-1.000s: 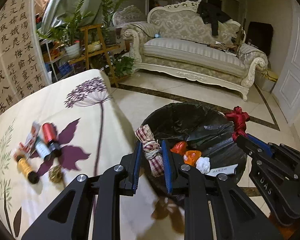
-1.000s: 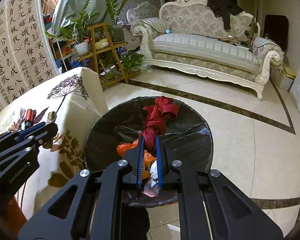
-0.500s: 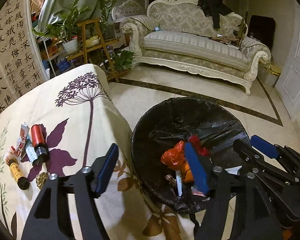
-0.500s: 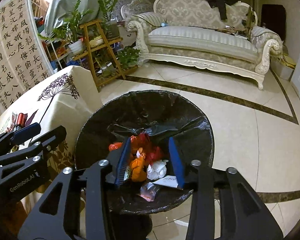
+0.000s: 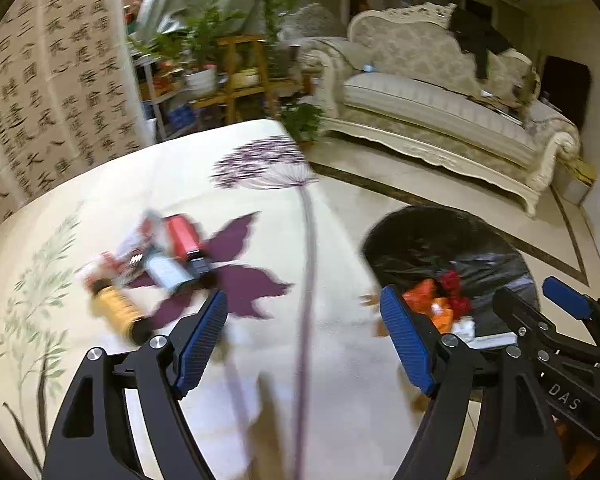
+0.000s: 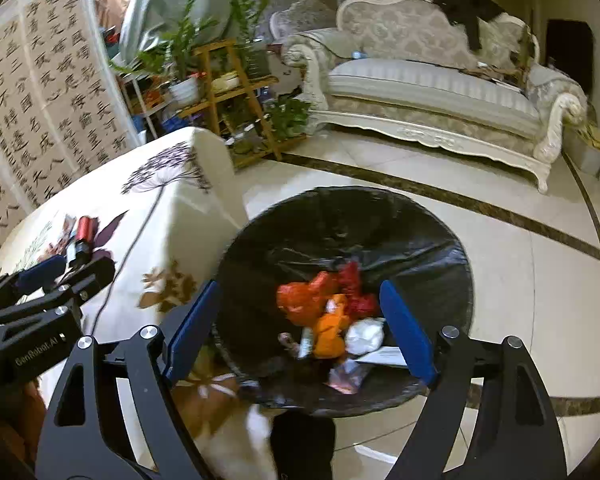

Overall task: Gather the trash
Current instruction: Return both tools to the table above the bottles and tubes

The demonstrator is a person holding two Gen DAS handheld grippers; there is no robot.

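Observation:
My left gripper (image 5: 304, 300) hangs over the flower-print tablecloth (image 5: 260, 208), its jaws opening with nothing between them. Blurred litter lies ahead to its left: a red spool (image 5: 182, 234), a pale blue spool (image 5: 166, 272), a yellow spool (image 5: 116, 310) and crumpled wrappers (image 5: 136, 240). My right gripper (image 6: 299, 288) is above the black-lined bin (image 6: 340, 208), jaws also opening and holding nothing. Orange, red and white trash (image 6: 324, 312) lies in the bin's bottom. Each gripper shows in the other's view: the right gripper (image 5: 534, 298), the left gripper (image 6: 72, 269).
The bin (image 5: 440, 240) stands on the tiled floor just off the table's right edge. A cream sofa (image 6: 432, 80) lines the far wall. A wooden plant stand (image 6: 228, 92) with pots sits behind the table. A calligraphy screen (image 5: 60, 100) is on the left.
Both grippers have opened wide. The checked ribbon bundle left the left jaws and the red ribbon left the right jaws, and red now lies in the bin. The left gripper swung left over the table.

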